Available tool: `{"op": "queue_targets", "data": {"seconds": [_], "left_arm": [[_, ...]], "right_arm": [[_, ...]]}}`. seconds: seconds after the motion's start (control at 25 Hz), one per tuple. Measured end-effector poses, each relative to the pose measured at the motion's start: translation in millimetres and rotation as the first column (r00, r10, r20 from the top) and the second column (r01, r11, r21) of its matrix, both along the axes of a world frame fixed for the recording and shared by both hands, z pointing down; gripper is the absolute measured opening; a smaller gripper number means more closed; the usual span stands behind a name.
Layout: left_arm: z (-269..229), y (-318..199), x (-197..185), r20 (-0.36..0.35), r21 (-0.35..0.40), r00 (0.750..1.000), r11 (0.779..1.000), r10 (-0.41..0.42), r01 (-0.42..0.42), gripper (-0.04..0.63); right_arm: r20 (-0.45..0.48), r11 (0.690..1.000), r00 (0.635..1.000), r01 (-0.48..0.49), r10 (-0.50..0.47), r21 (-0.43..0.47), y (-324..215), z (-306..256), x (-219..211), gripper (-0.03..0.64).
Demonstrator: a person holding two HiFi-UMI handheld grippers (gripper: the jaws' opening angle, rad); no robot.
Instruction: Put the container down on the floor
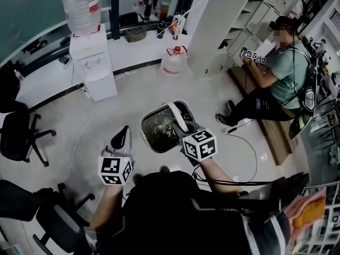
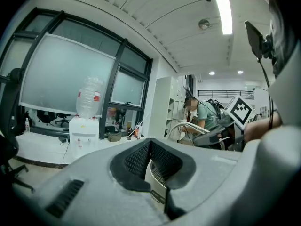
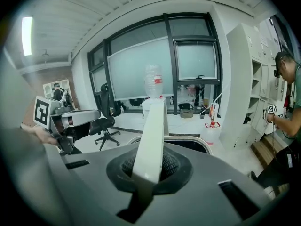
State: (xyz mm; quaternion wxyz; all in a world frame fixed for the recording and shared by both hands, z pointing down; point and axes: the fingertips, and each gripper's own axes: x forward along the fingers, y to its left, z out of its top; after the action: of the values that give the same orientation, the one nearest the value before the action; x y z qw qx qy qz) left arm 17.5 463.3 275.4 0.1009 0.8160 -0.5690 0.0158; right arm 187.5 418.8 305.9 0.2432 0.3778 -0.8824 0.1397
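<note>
The container (image 1: 157, 127) is a white round bin with a dark mesh inside and a white bail handle (image 1: 178, 116). My right gripper (image 1: 184, 127) is shut on that handle, which crosses its pads (image 3: 151, 147) in the right gripper view, with the rim (image 3: 195, 144) below. Whether the bin touches the floor I cannot tell. My left gripper (image 1: 121, 138) hangs free to the bin's left, shut and holding nothing. The left gripper view shows the bin (image 2: 157, 175) just past its jaws, with the right gripper (image 2: 214, 135) on the handle.
A water dispenser (image 1: 91, 62) stands at the back left and a water jug (image 1: 173, 61) by the pillar. Office chairs (image 1: 18, 134) are at the left. A person (image 1: 279, 81) sits on a bench at the right, with a cable (image 1: 249, 147) trailing across the floor.
</note>
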Motion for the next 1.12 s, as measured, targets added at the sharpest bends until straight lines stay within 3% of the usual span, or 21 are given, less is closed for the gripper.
{"op": "queue_targets", "data": {"seconds": [0.48, 1.12], "left_arm": [[7.7, -13.4, -19.9, -0.029, -0.011, 0.999, 1.000, 0.016, -0.016, 0.008], [-6.1, -119.1, -22.6, 0.020, -0.005, 0.997, 0.997, -0.081, 0.081, 0.008]], "right_arm": [[0.008, 0.999, 0.999, -0.036, 0.036, -0.005, -16.9, -1.7, -14.8, 0.008], [0.045, 0.998, 0.998, 0.054, -0.053, -0.016, -126.3, -5.5, -26.6, 0.008]]}}
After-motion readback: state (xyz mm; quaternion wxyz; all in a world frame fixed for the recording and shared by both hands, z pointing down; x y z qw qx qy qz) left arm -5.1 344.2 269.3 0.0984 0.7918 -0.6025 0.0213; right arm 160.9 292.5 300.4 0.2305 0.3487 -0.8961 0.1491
